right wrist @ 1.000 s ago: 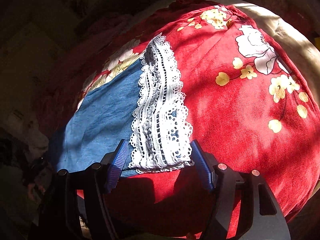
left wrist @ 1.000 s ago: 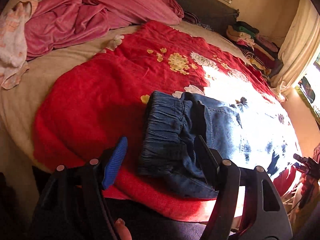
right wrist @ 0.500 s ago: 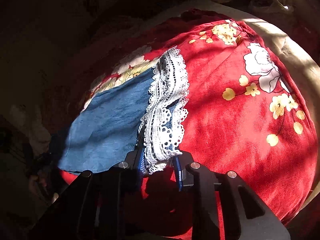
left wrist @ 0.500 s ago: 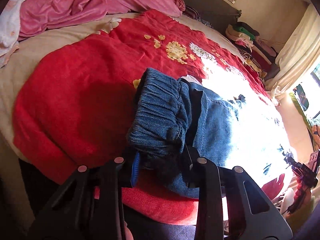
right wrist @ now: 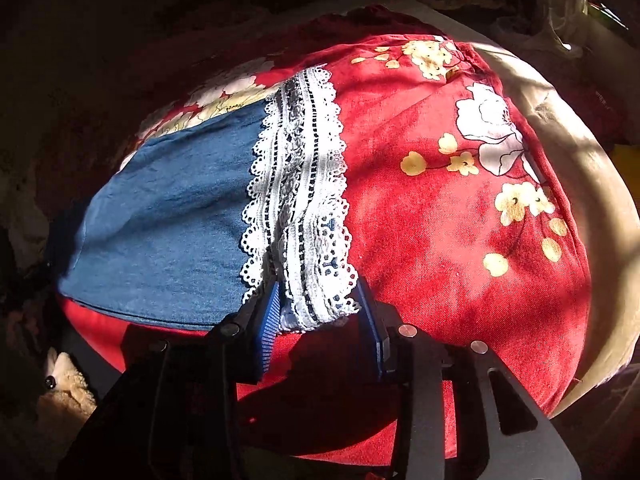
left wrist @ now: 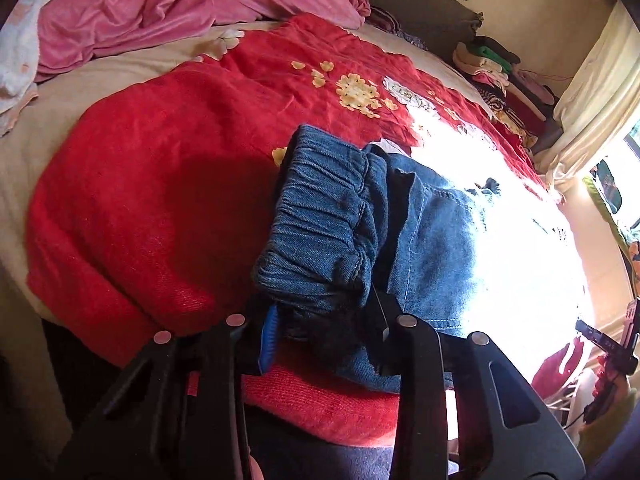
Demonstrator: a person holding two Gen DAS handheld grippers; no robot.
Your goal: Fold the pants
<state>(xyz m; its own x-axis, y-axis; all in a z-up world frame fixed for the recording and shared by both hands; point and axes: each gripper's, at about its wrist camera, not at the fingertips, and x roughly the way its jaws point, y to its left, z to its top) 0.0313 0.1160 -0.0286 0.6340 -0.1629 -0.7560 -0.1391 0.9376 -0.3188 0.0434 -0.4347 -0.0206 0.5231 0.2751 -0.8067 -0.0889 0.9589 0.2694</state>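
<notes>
Blue denim pants lie on a red floral blanket (left wrist: 140,208). In the left wrist view my left gripper (left wrist: 324,324) is shut on the gathered elastic waistband (left wrist: 320,232) at its near corner, lifting it off the blanket. In the right wrist view my right gripper (right wrist: 320,320) is shut on the white lace cuff (right wrist: 304,208) at the leg end; the blue leg (right wrist: 172,216) stretches away to the left.
A pink blanket (left wrist: 160,4) is heaped at the far side of the bed. Stacked folded clothes (left wrist: 504,76) sit at the far right beside a curtain (left wrist: 600,92). Bright sunlight washes out the pants' right part. The bed's beige edge (right wrist: 600,208) curves at the right.
Both grippers closed from open: the left onto the waistband, the right onto the lace cuff. Both ends of the pants have lifted slightly off the blanket.
</notes>
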